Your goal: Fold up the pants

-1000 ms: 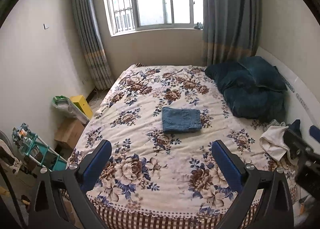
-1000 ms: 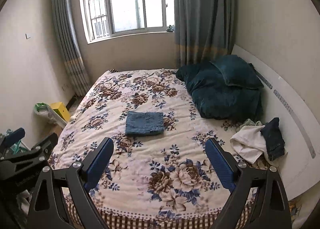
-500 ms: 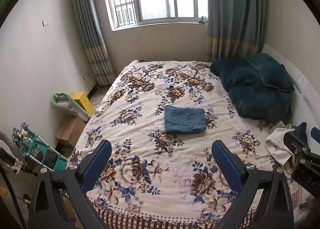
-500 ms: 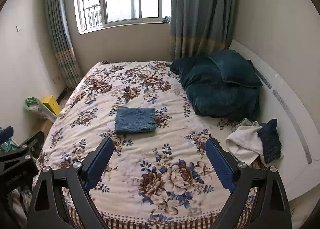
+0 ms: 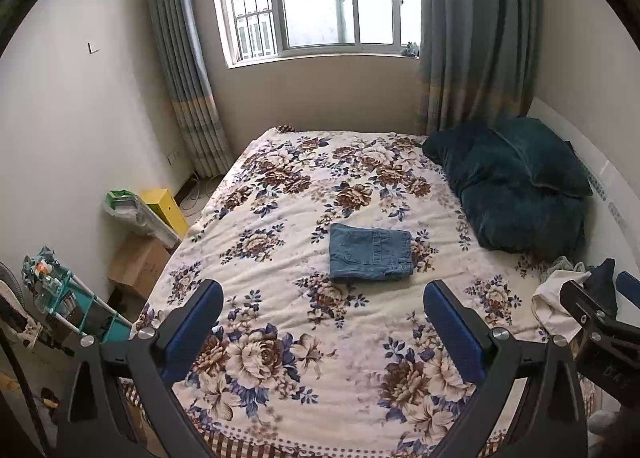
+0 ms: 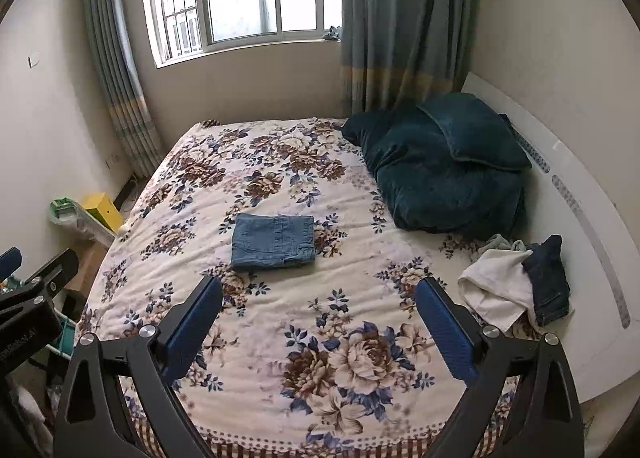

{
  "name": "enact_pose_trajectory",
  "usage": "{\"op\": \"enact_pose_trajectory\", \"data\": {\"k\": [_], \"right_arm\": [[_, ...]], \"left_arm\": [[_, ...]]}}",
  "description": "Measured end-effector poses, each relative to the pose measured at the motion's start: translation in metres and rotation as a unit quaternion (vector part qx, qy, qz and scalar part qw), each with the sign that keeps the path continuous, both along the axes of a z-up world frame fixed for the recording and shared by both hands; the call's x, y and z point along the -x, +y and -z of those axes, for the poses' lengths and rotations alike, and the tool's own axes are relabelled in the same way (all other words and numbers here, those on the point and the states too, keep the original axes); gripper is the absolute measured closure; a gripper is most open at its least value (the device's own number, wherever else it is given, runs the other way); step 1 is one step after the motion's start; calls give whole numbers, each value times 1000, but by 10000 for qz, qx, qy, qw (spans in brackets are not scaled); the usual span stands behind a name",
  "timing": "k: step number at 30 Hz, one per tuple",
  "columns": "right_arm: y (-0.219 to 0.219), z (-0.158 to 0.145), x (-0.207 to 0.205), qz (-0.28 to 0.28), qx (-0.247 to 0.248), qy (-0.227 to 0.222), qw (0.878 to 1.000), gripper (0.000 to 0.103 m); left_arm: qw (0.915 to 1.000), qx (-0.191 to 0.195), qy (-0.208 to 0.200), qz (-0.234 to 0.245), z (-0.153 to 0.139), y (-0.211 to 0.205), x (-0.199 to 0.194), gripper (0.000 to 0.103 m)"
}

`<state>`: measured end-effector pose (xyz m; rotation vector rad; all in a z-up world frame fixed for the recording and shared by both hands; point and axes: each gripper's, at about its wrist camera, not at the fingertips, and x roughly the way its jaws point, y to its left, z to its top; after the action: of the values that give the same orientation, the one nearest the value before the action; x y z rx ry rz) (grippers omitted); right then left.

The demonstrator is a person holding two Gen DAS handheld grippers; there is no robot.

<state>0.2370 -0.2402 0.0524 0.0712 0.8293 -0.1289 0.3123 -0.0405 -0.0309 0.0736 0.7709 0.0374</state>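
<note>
While the bed (image 5: pixel 280 338) is filling most of both views under its cream floral cover, the folded pants (image 5: pixel 370 252) are lying as a neat blue denim rectangle near the middle of it, flat and apart from everything else. Toward the headboard side, a heap of dark teal bedding (image 6: pixel 440 173) with a pillow on top is sitting against the white headboard (image 6: pixel 580 217). Nearer the foot, beside the headboard, a loose pile of clothes (image 6: pixel 516 286) is resting, white cloth with a dark denim piece lying on it. On the floor to the bed's other side, a cardboard box (image 5: pixel 138 262) and a yellow box (image 5: pixel 170 207) are standing by the wall.

Both tools are hovering above the foot of the bed, well short of the pants. The left tongs (image 5: pixel 320 332) are standing wide apart, holding nothing. The right tongs (image 6: pixel 318 328) are likewise spread wide and gripping nothing.
</note>
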Motion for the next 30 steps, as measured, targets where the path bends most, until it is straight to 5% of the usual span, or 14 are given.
{"op": "enact_pose_trajectory", "data": {"k": [30], "right_arm": [[5,2,2,-49,-5,16,10000,3]], "left_arm": [[9999,-42,54,82,4,0,2,0]]}}
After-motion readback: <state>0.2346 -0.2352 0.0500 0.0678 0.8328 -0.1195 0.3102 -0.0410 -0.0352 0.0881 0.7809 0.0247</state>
